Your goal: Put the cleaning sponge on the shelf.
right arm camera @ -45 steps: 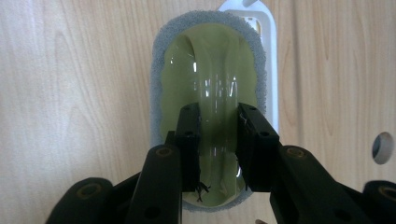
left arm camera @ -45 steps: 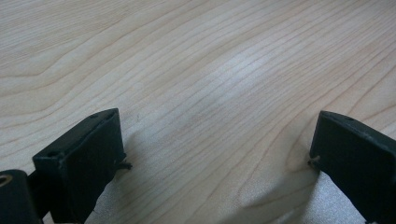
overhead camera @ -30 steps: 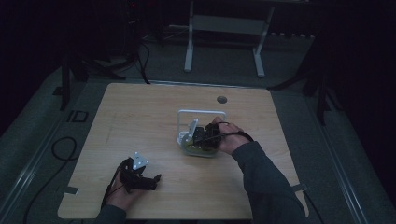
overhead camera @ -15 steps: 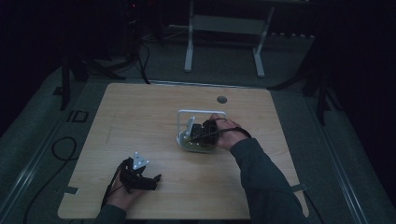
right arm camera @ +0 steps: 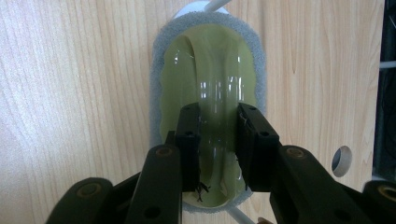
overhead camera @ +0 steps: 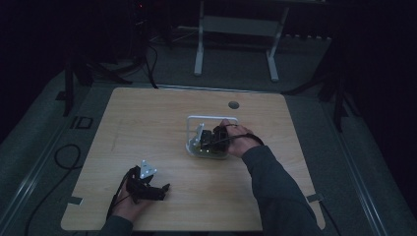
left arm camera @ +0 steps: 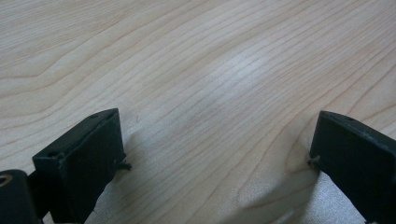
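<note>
Over the last second almost nothing has changed in the high view. Our right hand has crept only slightly at the white wire rack point(overhead camera: 211, 118) in the middle of the bench point(overhead camera: 147, 123), and our left hand has not shifted at all. We read this as a settled grasp: the hold is made and the lift has not begun.

The right gripper point(right arm camera: 218, 112) is clenched on the clear arched handle point(right arm camera: 219, 79) of the scrubbing sponge point(right arm camera: 177, 84). Its two black jaws press on either side of the arch near its near end. The sponge has a grey foam edge and a yellow-green top. It lies flat, with bits of white wire showing at its far and near ends, so it seems to sit in the rack. We cannot tell whether it rests on the rack's base or on the bench itself. We see nothing else in the rack beside the sponge.

The left gripper point(overhead camera: 160, 189) lies at the near left of the bench, well apart from the rack. Its jaws are spread wide and empty over bare wood. A round hole point(overhead camera: 233, 104) sits in the bench beyond the rack.
</note>
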Demonstrator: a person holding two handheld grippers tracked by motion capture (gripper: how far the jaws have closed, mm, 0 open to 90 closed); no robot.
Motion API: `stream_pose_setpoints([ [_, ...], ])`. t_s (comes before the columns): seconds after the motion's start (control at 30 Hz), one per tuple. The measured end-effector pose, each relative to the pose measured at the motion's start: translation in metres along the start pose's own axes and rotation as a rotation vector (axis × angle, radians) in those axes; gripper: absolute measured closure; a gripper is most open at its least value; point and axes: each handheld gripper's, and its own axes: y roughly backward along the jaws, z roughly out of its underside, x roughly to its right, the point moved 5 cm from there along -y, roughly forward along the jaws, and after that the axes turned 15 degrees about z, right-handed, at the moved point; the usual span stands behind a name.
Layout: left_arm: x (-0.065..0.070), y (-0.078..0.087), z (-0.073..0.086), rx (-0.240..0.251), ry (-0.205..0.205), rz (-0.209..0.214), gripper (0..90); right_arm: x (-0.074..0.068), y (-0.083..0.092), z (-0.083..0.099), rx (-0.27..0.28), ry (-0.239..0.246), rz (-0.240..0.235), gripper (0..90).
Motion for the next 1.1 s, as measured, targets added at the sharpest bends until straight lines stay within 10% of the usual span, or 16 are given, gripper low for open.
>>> stream_pose_setpoints([
  [1.1, 0.0, 0.0, 0.0, -0.001, 0.0, 0.001, 2.9, -0.003, -0.018, 0.001, -0.038, 0.013, 0.053, 71.5],
])
